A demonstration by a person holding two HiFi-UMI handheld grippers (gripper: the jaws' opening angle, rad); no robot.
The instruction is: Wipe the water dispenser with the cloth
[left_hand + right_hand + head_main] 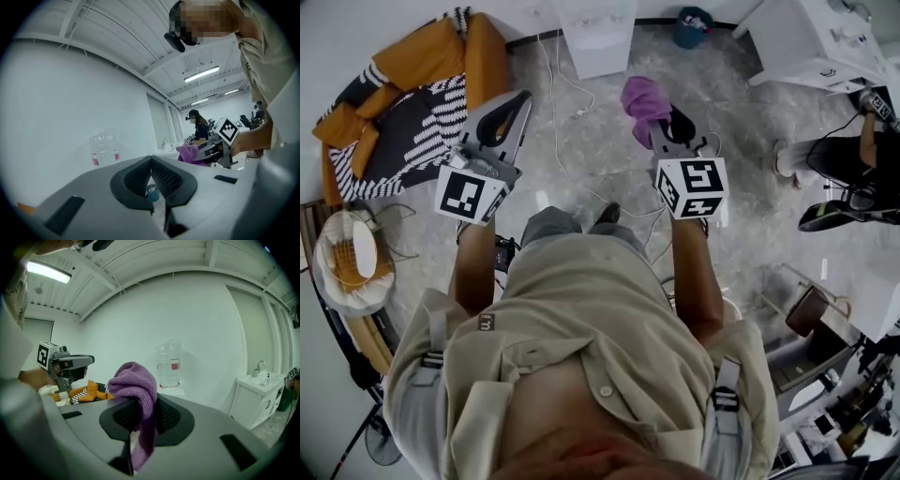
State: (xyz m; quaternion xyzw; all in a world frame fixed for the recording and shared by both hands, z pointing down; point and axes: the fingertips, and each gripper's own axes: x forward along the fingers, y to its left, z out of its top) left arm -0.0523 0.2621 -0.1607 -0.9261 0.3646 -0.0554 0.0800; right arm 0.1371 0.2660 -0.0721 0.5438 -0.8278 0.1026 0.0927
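Cloth (135, 389), pinched in my right gripper (140, 404) while my left gripper (151, 160) is closed empty, should meet the water dispenser (168, 366) flat

A purple cloth (135, 386) hangs bunched, pinched in the right tool's (143, 403) jaws; the bottle-topped water dispenser (168, 366) stands against the wall (211, 329).

Grey marbled floor (609, 155) lies open from the left gripper (517, 101) and right gripper (667, 122) to the white boxy water dispenser (595, 37) at the far wall, crossed only by thin white cables (555, 84). An orange sofa with striped cushions (412, 103) bounds the left; a white cabinet (811, 42) and a seated person (853, 164) bound the far right. A purple terry cloth (645, 98) fills the right gripper's jaws.
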